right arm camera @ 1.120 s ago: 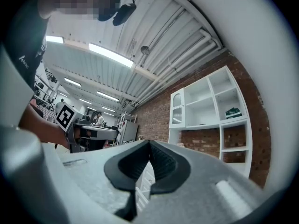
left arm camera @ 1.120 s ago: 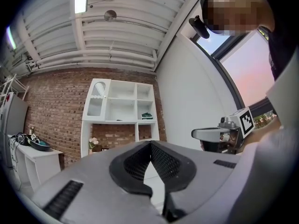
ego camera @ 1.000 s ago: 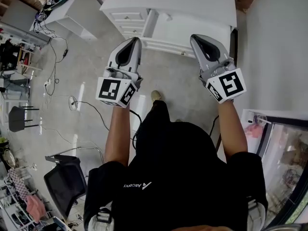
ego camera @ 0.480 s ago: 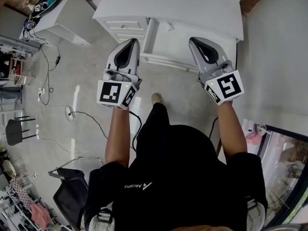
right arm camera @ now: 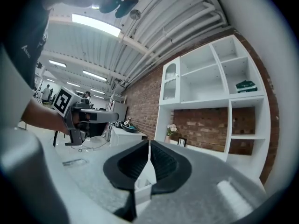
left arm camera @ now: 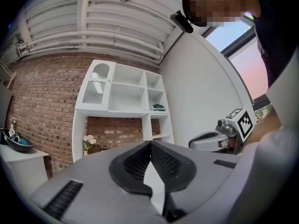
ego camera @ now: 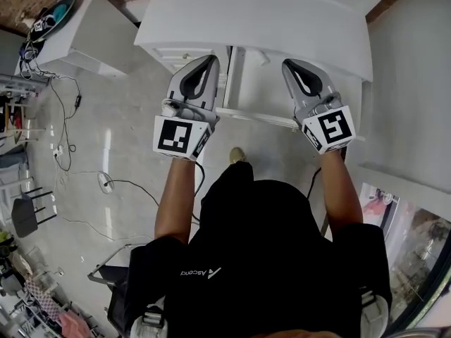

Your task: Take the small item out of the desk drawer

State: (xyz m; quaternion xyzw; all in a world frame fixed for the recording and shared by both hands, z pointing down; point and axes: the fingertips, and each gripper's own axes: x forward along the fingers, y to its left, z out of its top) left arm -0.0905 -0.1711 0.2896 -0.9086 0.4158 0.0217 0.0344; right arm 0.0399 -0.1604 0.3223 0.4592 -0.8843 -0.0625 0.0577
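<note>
Left gripper: fingers together, empty, near counter edge.
Right gripper: fingers together, empty.
Small item: unseen, presumably inside drawers under counter.
Handling: probably light; pinch across its middle.

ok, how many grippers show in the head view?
2. The left gripper sits left of centre, the right gripper right of centre, both pointing toward the white desk. No others seem hidden.
</note>
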